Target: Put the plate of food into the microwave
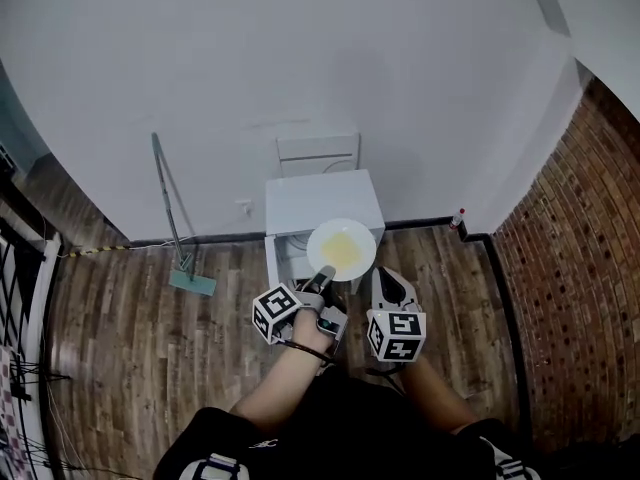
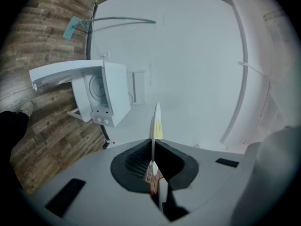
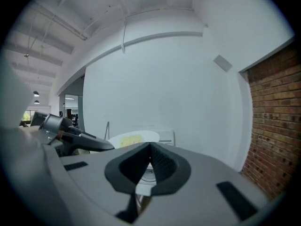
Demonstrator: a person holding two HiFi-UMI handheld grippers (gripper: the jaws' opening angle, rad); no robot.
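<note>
My left gripper (image 1: 322, 276) pinches one plate (image 1: 342, 249) by its rim in its fingers, before one open microwave (image 1: 322, 200). My right gripper (image 1: 388, 280) has its fingers pressed together; wood floor (image 1: 130, 318) spreads either side.

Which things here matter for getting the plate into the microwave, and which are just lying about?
Job: plate, food, open microwave, left tongs shut on the plate's rim.
Lying about: mop, small bottle.
</note>
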